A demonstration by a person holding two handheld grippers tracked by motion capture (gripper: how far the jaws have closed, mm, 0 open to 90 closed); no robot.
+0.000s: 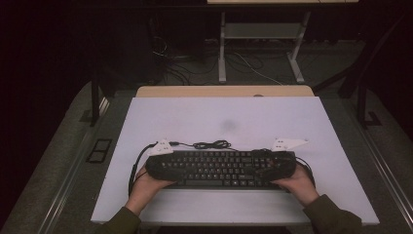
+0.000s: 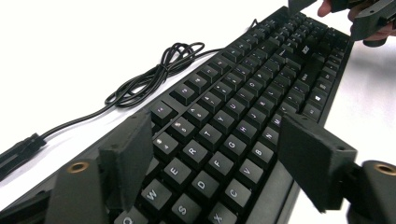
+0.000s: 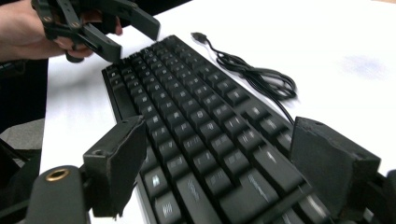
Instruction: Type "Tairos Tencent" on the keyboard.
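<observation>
White tabletop [image 1: 224,122] in a dark room. We see a black full-size plastic keyboard [image 1: 219,168] at the near edge, coiled black cable [image 1: 212,144] just behind. Step looks like releasing after placement. Left gripper [image 2: 224,163] and right gripper [image 3: 224,172] straddle the 2 keyboard ends, jaws wide, pads clear, holding nothing. Next we judge: back both hands off without snagging.

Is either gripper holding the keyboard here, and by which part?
Nothing is held. Both grippers, left and right, stand open over the ends of the keyboard, fingers clear of it.
</observation>
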